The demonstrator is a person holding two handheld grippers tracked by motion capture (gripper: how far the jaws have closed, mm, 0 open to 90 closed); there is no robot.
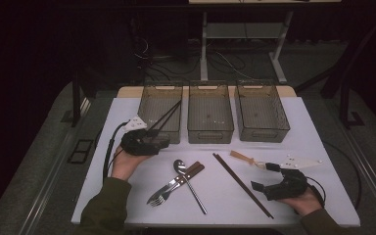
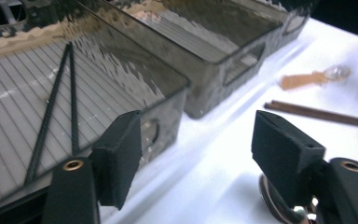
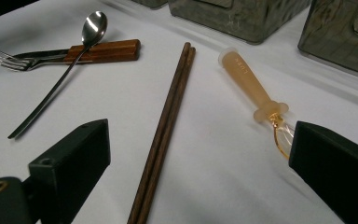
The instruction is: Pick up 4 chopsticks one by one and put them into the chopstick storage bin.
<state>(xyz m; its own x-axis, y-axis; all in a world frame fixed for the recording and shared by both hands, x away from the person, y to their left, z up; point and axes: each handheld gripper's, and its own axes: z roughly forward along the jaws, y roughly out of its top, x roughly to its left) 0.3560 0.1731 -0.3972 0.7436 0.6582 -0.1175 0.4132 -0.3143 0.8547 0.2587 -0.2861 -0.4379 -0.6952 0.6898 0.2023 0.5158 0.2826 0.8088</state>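
A: Two black chopsticks (image 2: pixel 51 107) already lie in the left bin (image 1: pixel 159 113). What's next?
B: Brown chopsticks (image 3: pixel 164 126) on the tabletop (image 1: pixel 142 196), long axis running away from my right fingers (image 3: pixel 205 172), just left of centre. Right hand is nearer.
A: Finger state?
B: Both wide apart, empty; left fingers (image 2: pixel 200 149) hover at the bin's front wall.

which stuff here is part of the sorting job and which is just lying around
In the job:
- black chopsticks lying in the left bin
- middle bin, right bin
- brown chopsticks, spoon, fork, wooden-handled knife, amber-handled utensil on the white table
- left tool, open by the left bin
- right tool, open

Lying about:
- floor cables
- table frame behind
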